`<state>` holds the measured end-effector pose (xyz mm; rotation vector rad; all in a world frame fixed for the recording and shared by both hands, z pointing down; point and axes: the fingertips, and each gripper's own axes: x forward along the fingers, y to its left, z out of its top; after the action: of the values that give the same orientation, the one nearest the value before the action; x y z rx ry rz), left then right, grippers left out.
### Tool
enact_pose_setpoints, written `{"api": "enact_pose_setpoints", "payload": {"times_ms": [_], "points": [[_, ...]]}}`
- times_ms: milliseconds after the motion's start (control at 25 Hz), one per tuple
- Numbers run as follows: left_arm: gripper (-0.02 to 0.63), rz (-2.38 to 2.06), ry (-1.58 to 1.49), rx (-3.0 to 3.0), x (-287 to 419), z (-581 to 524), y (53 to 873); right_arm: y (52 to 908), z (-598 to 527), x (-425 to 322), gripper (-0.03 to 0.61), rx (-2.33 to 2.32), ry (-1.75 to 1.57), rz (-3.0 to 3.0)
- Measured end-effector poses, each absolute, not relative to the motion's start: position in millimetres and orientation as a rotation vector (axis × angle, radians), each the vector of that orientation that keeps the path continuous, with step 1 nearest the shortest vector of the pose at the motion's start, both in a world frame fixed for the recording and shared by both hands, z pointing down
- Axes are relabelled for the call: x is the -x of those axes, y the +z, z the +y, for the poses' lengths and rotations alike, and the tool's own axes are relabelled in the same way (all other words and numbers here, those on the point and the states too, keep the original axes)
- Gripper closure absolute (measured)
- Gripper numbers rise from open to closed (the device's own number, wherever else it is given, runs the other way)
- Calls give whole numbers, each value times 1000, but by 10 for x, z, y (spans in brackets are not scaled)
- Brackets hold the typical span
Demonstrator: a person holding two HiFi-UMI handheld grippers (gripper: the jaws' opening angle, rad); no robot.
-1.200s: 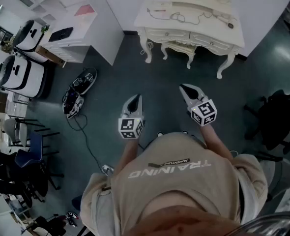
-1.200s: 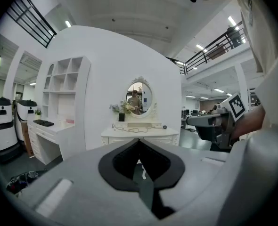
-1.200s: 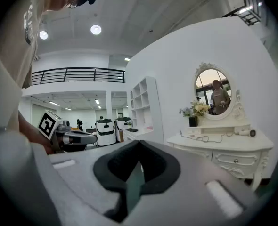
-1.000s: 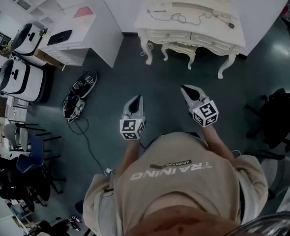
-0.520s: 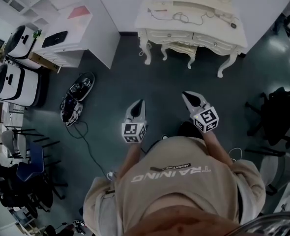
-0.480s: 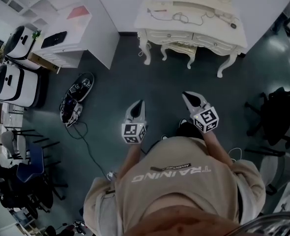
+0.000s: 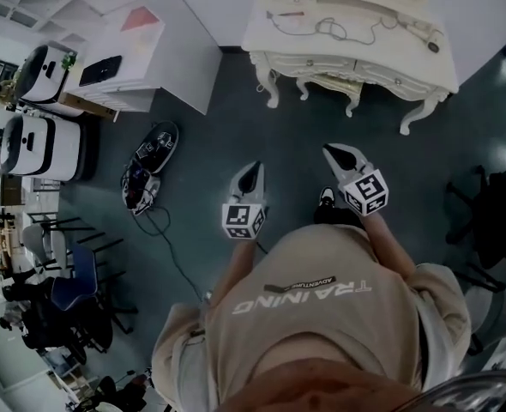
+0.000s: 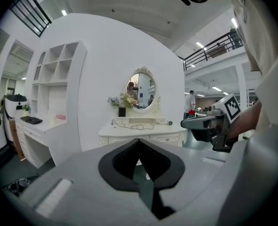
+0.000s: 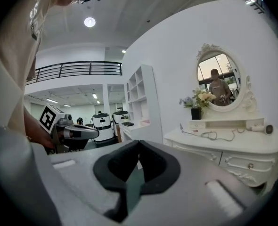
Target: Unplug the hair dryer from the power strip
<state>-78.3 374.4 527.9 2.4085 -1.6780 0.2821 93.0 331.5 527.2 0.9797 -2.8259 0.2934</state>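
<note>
Grippers: two, held side by side at mid-frame in the head view, pointing toward the dressing table.
Left gripper (image 7: 253,168): jaws together, tips meeting, nothing between them.
Right gripper (image 7: 333,151): jaws likewise closed and empty.
White machines (image 7: 40,142): two, stacked along the left edge of the frame.
Floor gear (image 7: 150,163): one dark cluster with a cable trailing off it, left of the left gripper.
Shelf unit (image 7: 150,54): one, upper left, its corner reaching toward the table.
Floor (image 7: 296,136): a dark open stretch runs from the gripper tips up to the table's front legs.
Dressing table (image 7: 382,65): one, upper right of the frame, well apart from both grippers.
Power strip (image 7: 291,13): one, on the left part of the table top near the back edge.
Cord (image 7: 343,29): one, looped across the table top from strip to dryer.
Hair dryer (image 7: 423,32): one, lying at the right end of the table top, near its edge.
Mirror (image 9: 217,81): one, oval, on the wall above the table.
Office chair (image 7: 502,221): one, dark, at the right edge of the frame.
</note>
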Motion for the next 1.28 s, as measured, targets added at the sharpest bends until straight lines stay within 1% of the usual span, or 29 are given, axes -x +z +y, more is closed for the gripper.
{"api": "enact_pose_setpoints", "payload": {"times_ms": [200,320,560,920,1160,1280], "points": [[607,-1698,348,-2392,707,3160,5339,5225,2609,-870,574,-882,228,-2874],[607,-1657,335,-2385,557,2795,5433,5299,2266,-867,574,-821,214,-2878],[607,-1622,305,-2337,460,2316,5564,5553,1868,-735,574,-758,309,-2870],[607,-1527,363,-2390,1019,1835,5807,5790,1412,-221,574,-815,350,-2776],[607,-1408,360,-2612,1332,1281,5533,5441,1077,401,574,-869,288,-2768],[607,-1349,404,-2731,1404,1109,5449,5312,825,601,574,-963,316,-2774]]}}
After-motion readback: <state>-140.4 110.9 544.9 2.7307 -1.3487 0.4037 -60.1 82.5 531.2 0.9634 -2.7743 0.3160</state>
